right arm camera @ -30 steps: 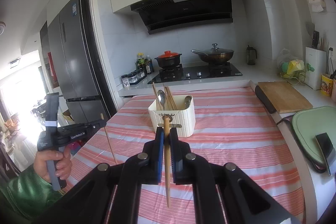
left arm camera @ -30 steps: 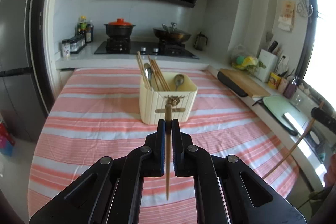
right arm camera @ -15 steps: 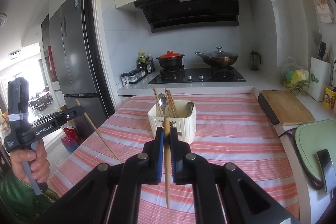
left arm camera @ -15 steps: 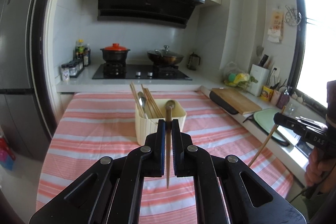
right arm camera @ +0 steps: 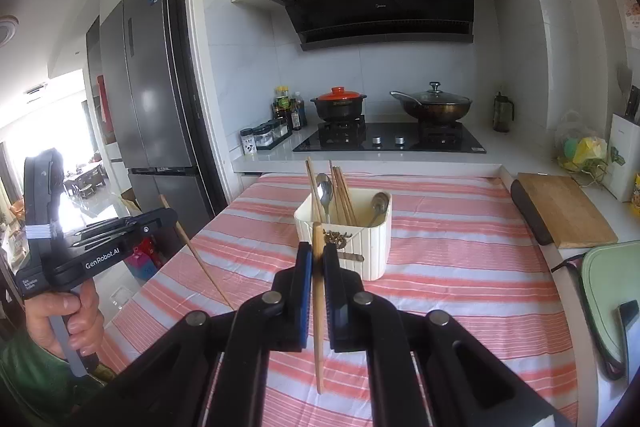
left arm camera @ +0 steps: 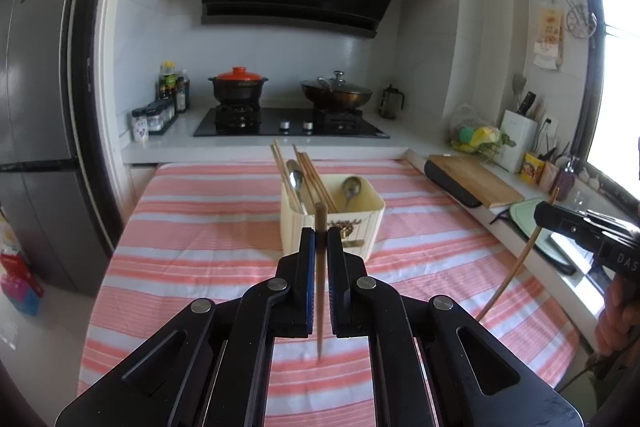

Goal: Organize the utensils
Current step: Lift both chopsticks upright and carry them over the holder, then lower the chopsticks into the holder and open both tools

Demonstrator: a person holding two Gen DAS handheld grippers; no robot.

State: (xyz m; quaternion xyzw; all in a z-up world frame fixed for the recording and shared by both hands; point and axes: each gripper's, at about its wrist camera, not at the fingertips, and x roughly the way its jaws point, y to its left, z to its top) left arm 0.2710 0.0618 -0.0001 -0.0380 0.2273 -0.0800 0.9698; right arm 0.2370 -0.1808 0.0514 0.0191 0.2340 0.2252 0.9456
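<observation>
A cream utensil holder (left arm camera: 332, 217) (right arm camera: 347, 235) stands on the striped table and holds several chopsticks and two metal spoons. My left gripper (left arm camera: 320, 239) is shut on a wooden chopstick (left arm camera: 319, 283), held upright in front of and above the holder. My right gripper (right arm camera: 317, 255) is shut on another wooden chopstick (right arm camera: 318, 307), also short of the holder. The right gripper with its chopstick shows at the right edge of the left wrist view (left arm camera: 516, 267). The left gripper with its chopstick shows at the left of the right wrist view (right arm camera: 196, 255).
The table has a pink and white striped cloth (left arm camera: 208, 223). A stove with a red-lidded pot (left arm camera: 239, 87) and a wok (left arm camera: 336, 95) is behind it. A cutting board (left arm camera: 472, 179) and a green mat (right arm camera: 608, 283) lie on the right counter. A fridge (right arm camera: 156, 99) stands at the left.
Both grippers have risen and drawn back from the holder, which now looks smaller and lower. Each keeps its chopstick.
</observation>
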